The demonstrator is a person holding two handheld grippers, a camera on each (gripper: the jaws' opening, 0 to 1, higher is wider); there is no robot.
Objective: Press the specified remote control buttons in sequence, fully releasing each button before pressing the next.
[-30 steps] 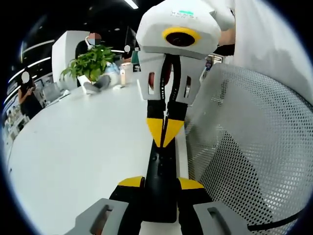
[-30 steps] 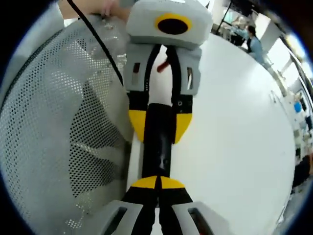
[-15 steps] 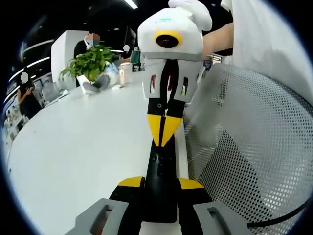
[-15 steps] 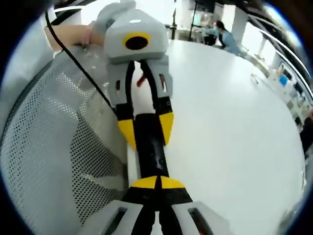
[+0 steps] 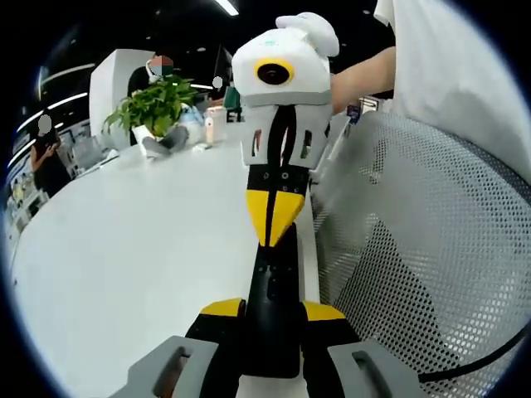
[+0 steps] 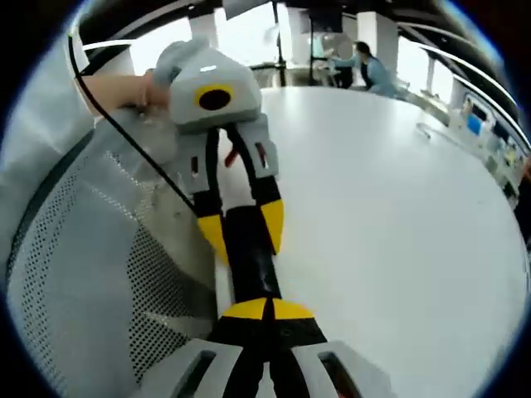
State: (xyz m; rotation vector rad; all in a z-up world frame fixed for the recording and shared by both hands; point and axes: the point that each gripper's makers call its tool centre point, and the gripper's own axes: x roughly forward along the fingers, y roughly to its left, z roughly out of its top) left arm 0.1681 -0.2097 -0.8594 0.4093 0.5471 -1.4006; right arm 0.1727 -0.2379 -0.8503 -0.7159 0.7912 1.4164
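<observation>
Between the earlier frames and this one, the right gripper (image 5: 274, 217) drew back from the remote control (image 5: 272, 307), its closed yellow tips sitting higher above the black body in the left gripper view and the whole tool appearing smaller. At 6 o'clock in the right gripper view, the same gripper's (image 6: 267, 308) jaws stood fully closed, tip against tip, holding nothing, with the tips over the near end of the remote; whether they touched it could not be told. The left gripper (image 5: 273, 313) clamped the remote between its yellow pads at 6 o'clock of its own view; seen from the right gripper view, the left gripper (image 6: 242, 228) held the far end of the remote at about 11 o'clock. The remote lay along the edge of the white table (image 5: 133, 249), with a mesh chair back (image 5: 423, 257) just beside it at 3 o'clock. A judged risk: an off-centre press might strike a neighbouring button, or tilt the remote in the clamp toward the table edge. The left gripper view showed a potted plant (image 5: 153, 108) at 10 o'clock and a sleeve (image 5: 440, 58) at 1 o'clock; the right gripper view showed a hand (image 6: 124, 87) behind the left gripper and a seated person (image 6: 369, 66) at 1 o'clock. No button could be made out on the remote.
</observation>
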